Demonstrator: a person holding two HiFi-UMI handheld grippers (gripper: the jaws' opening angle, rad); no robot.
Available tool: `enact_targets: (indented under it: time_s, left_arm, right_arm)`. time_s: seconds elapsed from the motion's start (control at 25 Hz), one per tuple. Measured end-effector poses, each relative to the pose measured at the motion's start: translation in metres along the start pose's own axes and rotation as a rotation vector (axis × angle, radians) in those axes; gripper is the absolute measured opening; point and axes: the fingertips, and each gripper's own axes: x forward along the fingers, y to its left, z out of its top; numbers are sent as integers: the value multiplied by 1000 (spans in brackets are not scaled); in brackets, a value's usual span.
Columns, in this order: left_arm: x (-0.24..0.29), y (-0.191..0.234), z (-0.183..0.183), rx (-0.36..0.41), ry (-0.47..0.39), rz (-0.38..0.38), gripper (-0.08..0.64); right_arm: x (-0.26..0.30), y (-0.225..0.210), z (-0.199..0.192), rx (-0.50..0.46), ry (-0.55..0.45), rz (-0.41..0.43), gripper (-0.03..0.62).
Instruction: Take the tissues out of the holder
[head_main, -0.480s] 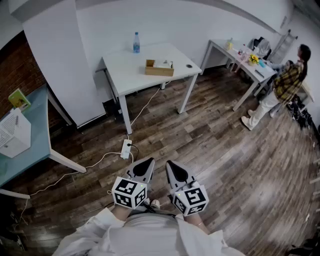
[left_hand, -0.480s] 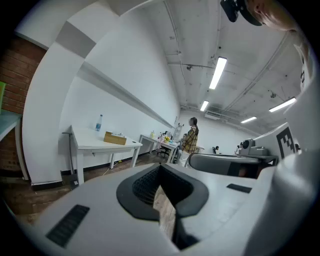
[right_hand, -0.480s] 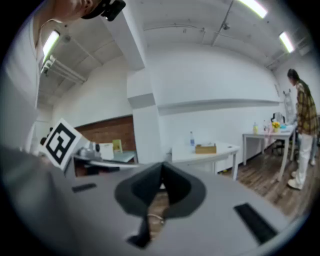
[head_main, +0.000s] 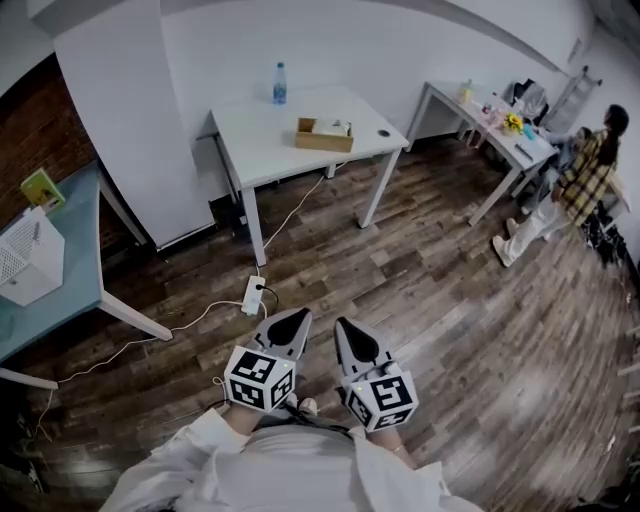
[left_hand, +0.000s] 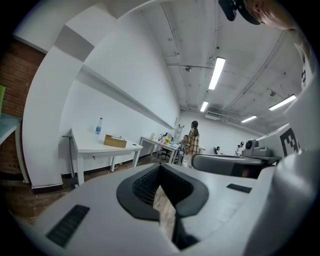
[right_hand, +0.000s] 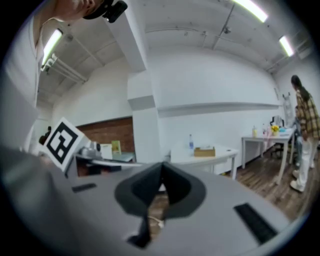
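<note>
The left gripper (head_main: 291, 324) and right gripper (head_main: 346, 332) are both closed and empty. The tissue holder (head_main: 323, 134) stands on the far white table (head_main: 258, 150), well apart from them. On the way there, a foot could catch the power strip (head_main: 252, 297) lying on the floor.

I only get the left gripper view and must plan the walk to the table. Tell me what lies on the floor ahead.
Observer: A white power strip lies on the floor just ahead of you, before the white table.
Operator: Report the right gripper.
Observer: The right gripper is shut, nothing between its jaws.
Operator: Check the holder.
Observer: From above, white tissue shows in the open top of the holder.
</note>
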Motion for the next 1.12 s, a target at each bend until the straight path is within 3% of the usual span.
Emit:
enact_targets:
  time_s: [0.36,1.12]
  left_arm:
    - [1,3,0,-27,-6,12,15]
    - [28,7,-25,-62,41,82,15]
  right_arm:
    - [4,6,-13,5,64,78,11]
    - [4,-25,-28,66,57,61,11]
